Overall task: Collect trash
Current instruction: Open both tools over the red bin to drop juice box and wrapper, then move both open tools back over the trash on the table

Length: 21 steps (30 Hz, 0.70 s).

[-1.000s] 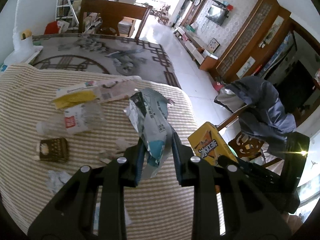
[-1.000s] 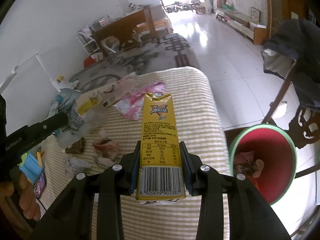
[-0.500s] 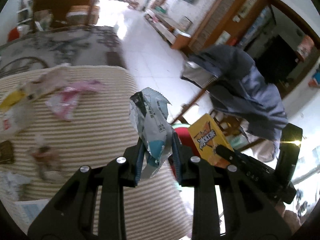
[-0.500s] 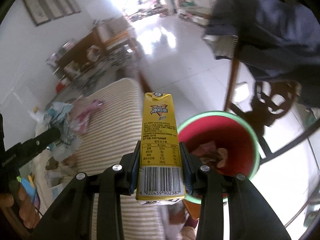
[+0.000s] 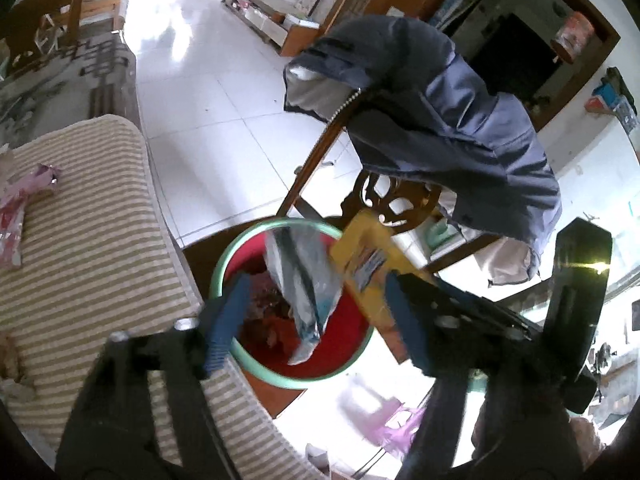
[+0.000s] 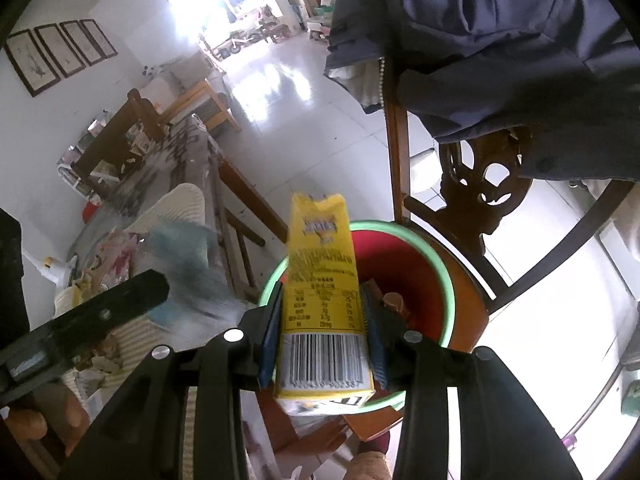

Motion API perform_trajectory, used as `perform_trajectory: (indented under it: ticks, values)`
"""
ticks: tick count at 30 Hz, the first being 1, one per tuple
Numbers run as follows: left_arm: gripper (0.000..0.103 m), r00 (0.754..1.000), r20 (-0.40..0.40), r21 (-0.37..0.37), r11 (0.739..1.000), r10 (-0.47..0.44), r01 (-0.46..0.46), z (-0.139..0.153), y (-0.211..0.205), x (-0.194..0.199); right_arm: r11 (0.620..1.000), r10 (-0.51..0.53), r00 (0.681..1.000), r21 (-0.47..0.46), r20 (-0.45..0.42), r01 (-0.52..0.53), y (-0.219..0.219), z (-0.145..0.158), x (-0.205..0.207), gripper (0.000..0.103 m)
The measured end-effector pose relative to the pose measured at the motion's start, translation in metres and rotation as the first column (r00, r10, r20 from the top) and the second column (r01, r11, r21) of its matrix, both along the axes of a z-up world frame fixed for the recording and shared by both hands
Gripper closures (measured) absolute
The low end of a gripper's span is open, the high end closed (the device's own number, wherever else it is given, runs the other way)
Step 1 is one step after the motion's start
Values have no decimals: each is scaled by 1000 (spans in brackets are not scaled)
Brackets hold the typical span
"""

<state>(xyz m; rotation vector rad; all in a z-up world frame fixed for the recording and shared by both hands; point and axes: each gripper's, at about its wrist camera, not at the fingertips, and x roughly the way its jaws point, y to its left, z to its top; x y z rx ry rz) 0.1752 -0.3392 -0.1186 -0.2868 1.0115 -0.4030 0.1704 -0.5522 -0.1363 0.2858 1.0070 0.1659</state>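
Note:
A red bin with a green rim (image 5: pixel 224 264) (image 6: pixel 448 280) stands on a stool beside the striped table. My left gripper (image 5: pixel 316 320) is open above it, and the grey-blue foil bag (image 5: pixel 304 280) hangs loose between the spread fingers over the bin's mouth. In the right wrist view the bag is a blur (image 6: pixel 192 268). My right gripper (image 6: pixel 322 328) stands over the bin's rim with the yellow drink carton (image 6: pixel 320 280) between its pads; a narrow gap shows on each side. The carton also shows in the left wrist view (image 5: pixel 372 264).
The striped tablecloth (image 5: pixel 88 240) holds a pink wrapper (image 5: pixel 24 200) and more scraps at the left. A carved wooden chair (image 6: pixel 480 192) draped with a blue jacket (image 5: pixel 440 120) stands just behind the bin. White tiled floor lies beyond.
Both grippers swung right from the table to the bin. My left gripper opened and let go of the foil bag. My right gripper's pads have eased off the carton.

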Motion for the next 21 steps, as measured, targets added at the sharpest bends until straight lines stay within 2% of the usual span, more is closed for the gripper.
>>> perform_trajectory:
  ticks: [2, 11, 17, 21]
  values:
    - [35, 1000, -5, -2, 1000, -2, 2, 0, 2, 0, 1000, -11, 1000, -14, 6, 11, -3, -1, -1, 52]
    - [35, 997, 10, 11, 997, 75, -75, 10, 44, -26, 1000, 1, 1000, -21, -3, -1, 14, -3, -1, 51]
    - [35, 988, 20, 19, 987, 156, -157, 13, 91, -46, 998, 50, 999, -25, 10, -49, 56, 2, 1, 48]
    - [35, 980, 27, 20, 980, 199, -200, 13, 125, -58, 993, 112, 994, -42, 18, -111, 98, 7, 0, 46]
